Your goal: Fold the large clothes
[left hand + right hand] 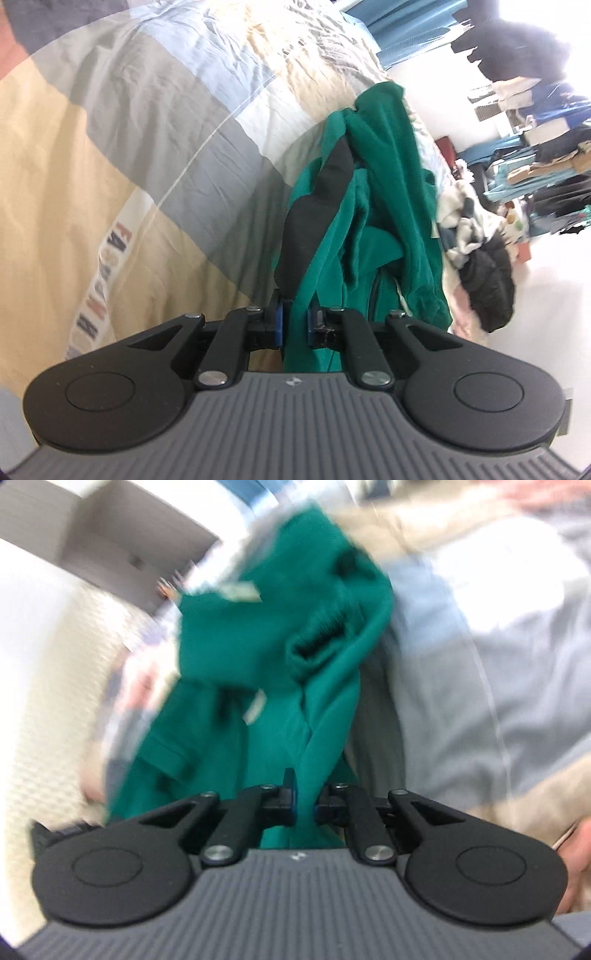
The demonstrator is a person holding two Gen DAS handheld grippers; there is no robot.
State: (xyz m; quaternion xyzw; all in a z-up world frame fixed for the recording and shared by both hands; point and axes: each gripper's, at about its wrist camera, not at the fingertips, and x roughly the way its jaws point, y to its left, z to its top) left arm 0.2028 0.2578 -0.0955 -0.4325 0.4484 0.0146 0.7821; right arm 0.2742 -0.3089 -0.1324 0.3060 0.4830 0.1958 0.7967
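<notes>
Both black two-finger grippers, left (294, 326) and right (305, 805), are pinching bunched edges of the crumpled green fleece garment (369, 206), which is hanging mid-frame above the striped quilted bedspread (129, 147), seemingly for spreading before folding.

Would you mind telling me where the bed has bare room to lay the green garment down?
The striped bedspread left of the green garment lies bare. Right of it, a clothes pile crowds the edge.
</notes>
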